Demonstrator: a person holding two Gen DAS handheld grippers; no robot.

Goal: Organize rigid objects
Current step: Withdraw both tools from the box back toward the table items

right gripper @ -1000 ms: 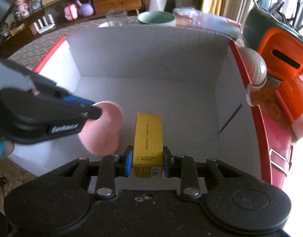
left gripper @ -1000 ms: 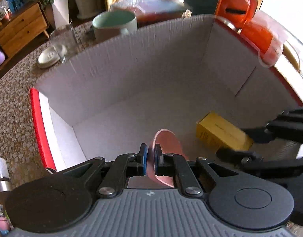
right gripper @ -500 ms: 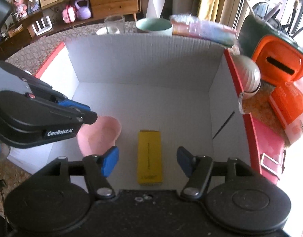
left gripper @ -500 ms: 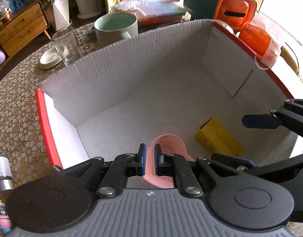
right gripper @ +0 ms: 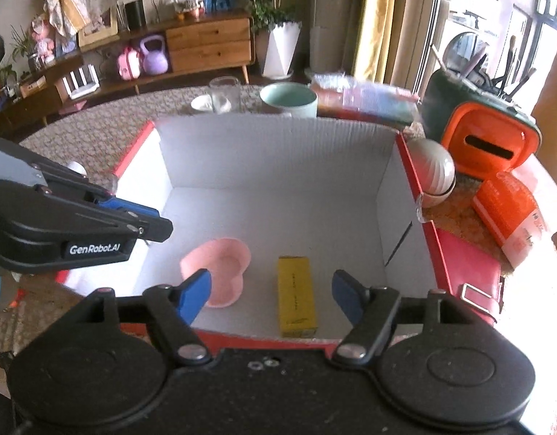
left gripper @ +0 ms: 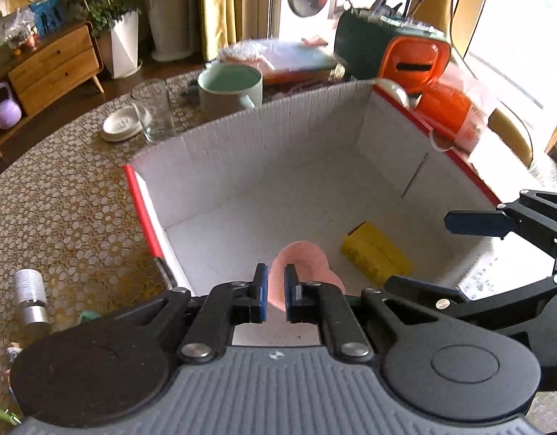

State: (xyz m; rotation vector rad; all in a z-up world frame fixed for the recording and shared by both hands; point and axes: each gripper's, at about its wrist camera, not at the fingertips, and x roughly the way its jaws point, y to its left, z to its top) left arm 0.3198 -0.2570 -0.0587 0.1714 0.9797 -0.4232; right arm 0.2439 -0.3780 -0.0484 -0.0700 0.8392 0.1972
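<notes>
1. The pink heart-shaped plastic dish (right gripper: 220, 272) is seen lying open side up on the floor of the white corrugated cardboard box with red outer faces (right gripper: 278, 152). The yellow rectangular carton (right gripper: 296, 293) lies flat just beside it at 3 o'clock, and the two are not touching.
2. The left tongs (right gripper: 159, 223) are nearly closed, at 10 o'clock from the dish. A strip of white floor shows between them and the dish, so nothing is judged to be held.
3. The right tongs (right gripper: 270, 277) have just been opening and stand wide above the carton. It is framed between the fingers but is not pressed.
4. Risk: the left blue finger of the right tongs overlaps the dish's near rim in the right wrist view. If the tongs are swung towards 9 o'clock, the dish could be nudged or flipped.
5. Risk: the two tongs are close together over the near corner, and a careless withdrawal could knock them together.
6. Risk: the near red rim lies directly below the right tongs and could be caught, dragging the box.
7. Open floor is left towards 12 o'clock, up to the far wall.
8. Beyond that wall, on the patterned worktop (left gripper: 61, 210), a clear glass tumbler (left gripper: 153, 108) and a mint ceramic mug (left gripper: 229, 85) stand close. A white ribbed pot (right gripper: 432, 172) crowds the 2 o'clock edge.
</notes>
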